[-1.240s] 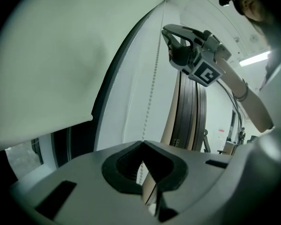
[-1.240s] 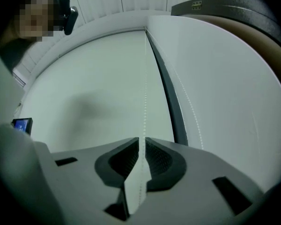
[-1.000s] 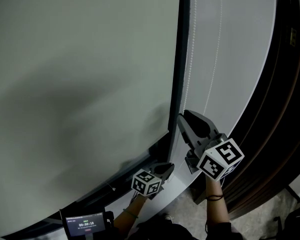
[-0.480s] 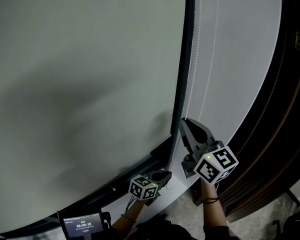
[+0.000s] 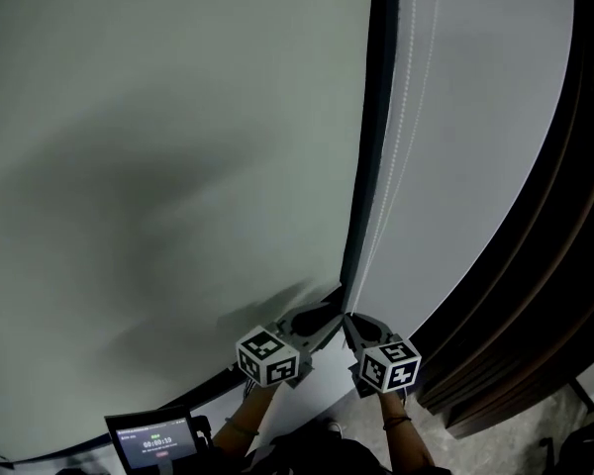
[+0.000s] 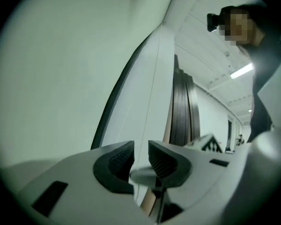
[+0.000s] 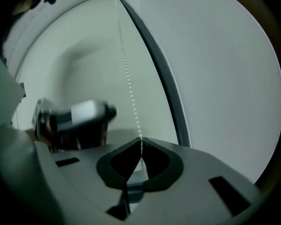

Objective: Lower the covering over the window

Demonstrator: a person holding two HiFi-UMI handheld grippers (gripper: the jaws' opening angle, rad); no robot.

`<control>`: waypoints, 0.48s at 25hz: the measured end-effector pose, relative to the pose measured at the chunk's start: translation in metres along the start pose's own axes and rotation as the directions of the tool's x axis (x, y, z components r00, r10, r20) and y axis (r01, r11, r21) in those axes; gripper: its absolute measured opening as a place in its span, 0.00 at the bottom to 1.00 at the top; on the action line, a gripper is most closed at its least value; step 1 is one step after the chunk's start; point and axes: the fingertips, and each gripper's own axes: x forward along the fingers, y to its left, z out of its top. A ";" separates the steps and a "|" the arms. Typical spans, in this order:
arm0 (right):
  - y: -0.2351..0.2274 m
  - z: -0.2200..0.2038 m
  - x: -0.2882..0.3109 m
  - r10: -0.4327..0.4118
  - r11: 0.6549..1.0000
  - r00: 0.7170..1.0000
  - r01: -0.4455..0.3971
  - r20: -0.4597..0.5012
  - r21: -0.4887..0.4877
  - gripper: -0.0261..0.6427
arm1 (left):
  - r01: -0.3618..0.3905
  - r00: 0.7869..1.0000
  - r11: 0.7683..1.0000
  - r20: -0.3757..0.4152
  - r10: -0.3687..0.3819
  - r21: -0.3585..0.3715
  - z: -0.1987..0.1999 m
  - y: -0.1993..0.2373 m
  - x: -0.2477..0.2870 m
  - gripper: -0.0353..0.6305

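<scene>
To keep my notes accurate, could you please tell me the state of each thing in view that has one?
Blind: drawn over all the window that shows.
Bead chain: straight, pinched at its lower end.
Left tool: open, jaws just parted, nothing gripped between them.
Right tool: shut on that chain, jaws just closed.
Small screen: lit.

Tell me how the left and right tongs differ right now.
Left tongs have just opened and pinch nothing; right tongs have just closed on the bead chain. Left tongs' pads stand apart; right tongs' pads meet at the tips. Both carry a patterned cube.
</scene>
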 end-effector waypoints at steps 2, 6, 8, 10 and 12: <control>0.006 -0.025 0.004 -0.002 1.000 0.999 0.003 -0.032 0.011 0.06 | 0.048 0.997 0.995 0.051 -0.053 0.089 0.039 -0.011 0.004 0.18; 0.029 -0.043 0.011 0.014 1.000 0.999 -0.013 -0.033 0.023 0.06 | 0.118 0.982 0.971 0.122 -0.146 0.210 0.097 -0.031 0.003 0.18; 0.039 -0.046 0.014 0.025 0.999 0.999 -0.025 -0.037 0.021 0.06 | 0.134 0.975 0.961 0.139 -0.172 0.243 0.113 -0.036 0.003 0.18; 0.044 -0.048 0.015 0.030 0.999 0.999 -0.030 -0.034 0.023 0.06 | 0.145 0.972 0.954 0.145 -0.188 0.262 0.122 -0.039 0.003 0.18; 0.047 -0.049 0.014 0.036 0.999 0.999 -0.035 -0.031 0.027 0.06 | 0.166 0.968 0.950 0.142 -0.209 0.263 0.124 -0.042 0.003 0.08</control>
